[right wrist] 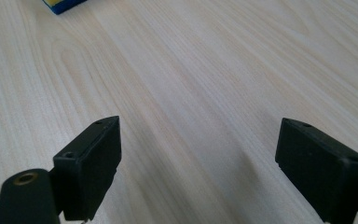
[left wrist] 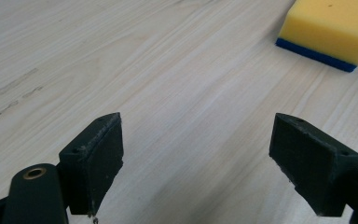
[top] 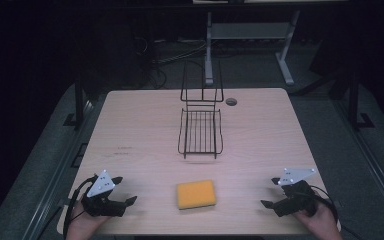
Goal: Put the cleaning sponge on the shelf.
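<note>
High view: a pale wooden table with a black wire rack standing near its far middle, the rack's tall back frame rising at the far end and its ribbed tray reaching toward the person. A round cable hole lies just right of the rack's back. A yellow sponge lies flat near the front edge, midway between the two grippers and well apart from each.

The left gripper sits at the front left corner, held by the left hand, jaws pointing right toward the sponge. The right gripper sits at the front right corner in the right hand, jaws pointing left.

Left gripper view: the jaws stand wide apart over bare wood, nothing between them; the sponge, yellow on a thin blue base, lies ahead at upper right.

Right gripper view: the jaws likewise stand wide apart and empty over the table; a corner of the sponge appears at the upper left edge.
</note>
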Motion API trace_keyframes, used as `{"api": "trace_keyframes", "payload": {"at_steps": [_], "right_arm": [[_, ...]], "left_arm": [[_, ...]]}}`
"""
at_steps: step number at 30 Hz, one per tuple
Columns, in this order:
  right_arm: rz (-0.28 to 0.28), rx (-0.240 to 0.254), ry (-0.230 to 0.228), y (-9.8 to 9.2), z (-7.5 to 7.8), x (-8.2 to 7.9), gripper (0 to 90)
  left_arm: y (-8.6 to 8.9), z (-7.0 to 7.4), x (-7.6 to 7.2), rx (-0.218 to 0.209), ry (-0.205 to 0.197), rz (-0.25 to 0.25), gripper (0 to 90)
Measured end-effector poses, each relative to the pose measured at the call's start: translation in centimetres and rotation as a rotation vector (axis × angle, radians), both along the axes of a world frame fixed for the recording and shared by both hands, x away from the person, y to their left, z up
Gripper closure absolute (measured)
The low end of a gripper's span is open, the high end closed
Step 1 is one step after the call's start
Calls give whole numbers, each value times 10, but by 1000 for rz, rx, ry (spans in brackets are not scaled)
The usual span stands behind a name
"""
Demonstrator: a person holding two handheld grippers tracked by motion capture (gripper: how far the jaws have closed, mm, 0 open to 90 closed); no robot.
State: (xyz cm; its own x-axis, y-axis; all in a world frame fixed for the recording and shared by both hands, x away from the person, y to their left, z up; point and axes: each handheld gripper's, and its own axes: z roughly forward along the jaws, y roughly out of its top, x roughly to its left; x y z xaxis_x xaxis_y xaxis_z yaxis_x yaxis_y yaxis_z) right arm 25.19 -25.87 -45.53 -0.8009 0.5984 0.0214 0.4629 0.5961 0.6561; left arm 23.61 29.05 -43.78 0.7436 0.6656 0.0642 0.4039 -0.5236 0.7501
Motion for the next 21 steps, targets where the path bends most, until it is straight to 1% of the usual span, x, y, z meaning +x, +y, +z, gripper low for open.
{"api": "trace_keyframes", "payload": {"at_steps": [1, 4, 11, 15, 18, 21], "right_arm": [[1, -1, 0, 0, 0, 0, 140], [-2, 4, 0, -1, 0, 0, 140], [-3, 6, -6, -3, 1, 0, 140], [-7, 9, -5, -3, 2, 0, 140], [-10, 12, -5, -3, 2, -1, 140], [-8, 11, -6, -4, 2, -1, 140]], "left_arm": [[-1, 1, 0, 8, -2, -4, 169], [-6, 5, 2, 3, -5, -23, 169], [-15, 12, 6, 27, -3, -68, 169], [-20, 17, 8, 49, -4, -94, 169], [-24, 20, 9, 50, -7, -108, 169], [-28, 24, 10, 62, -7, -130, 169]]}}
